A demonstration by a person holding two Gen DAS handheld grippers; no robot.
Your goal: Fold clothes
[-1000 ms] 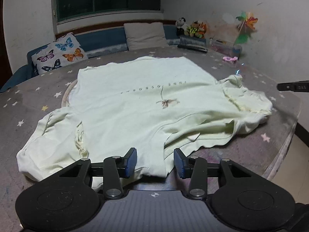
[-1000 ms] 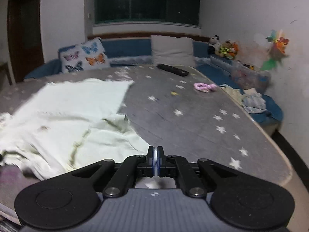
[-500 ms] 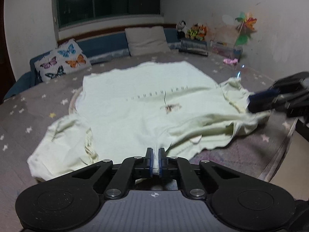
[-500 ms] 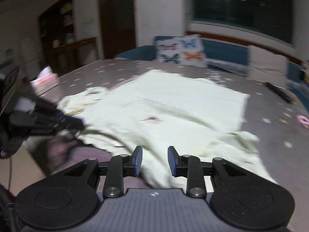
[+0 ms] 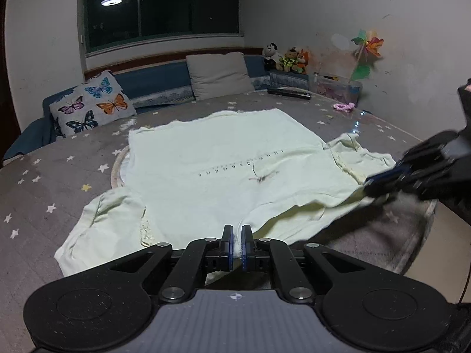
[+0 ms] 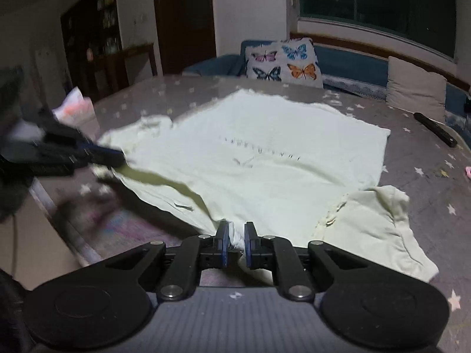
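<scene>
Grippers meet cloth on both sides of a pale yellow T-shirt [image 5: 223,170] spread flat across our grey star-print table cover [image 5: 59,194]. Our left gripper [image 5: 237,245] has its blue-padded jaws drawn nearly together, pinching the shirt's near edge, a thin fold of fabric showing white between them. Our right gripper [image 6: 235,242] sits at the shirt's edge near the right sleeve; its jaws stand a little further apart with cloth bunched between them, apparently gripping it, though how firmly we cannot tell.

From the left wrist view, the shirt lies with its hem towards the far window and its collar edge close to us, a line of small dark lettering [image 5: 241,163] and a small dark motif across the chest. One sleeve [image 5: 109,223] is spread flat to the left; the other, to the right, is rumpled just beside the blurred right gripper. From the right wrist view, the left gripper appears blurred at the far left, lifting the shirt edge slightly off the table.

Beyond the table, a butterfly-print cushion [image 5: 91,106] and a plain beige cushion [image 5: 219,75] lean on a blue bench under the dark window. Soft toys [image 5: 287,58] and a colourful pinwheel [image 5: 366,50] stand by the wall. A black remote control [image 6: 435,129] and a pink hair tie [image 5: 343,106] rest on the table's far side, well apart from the shirt.
</scene>
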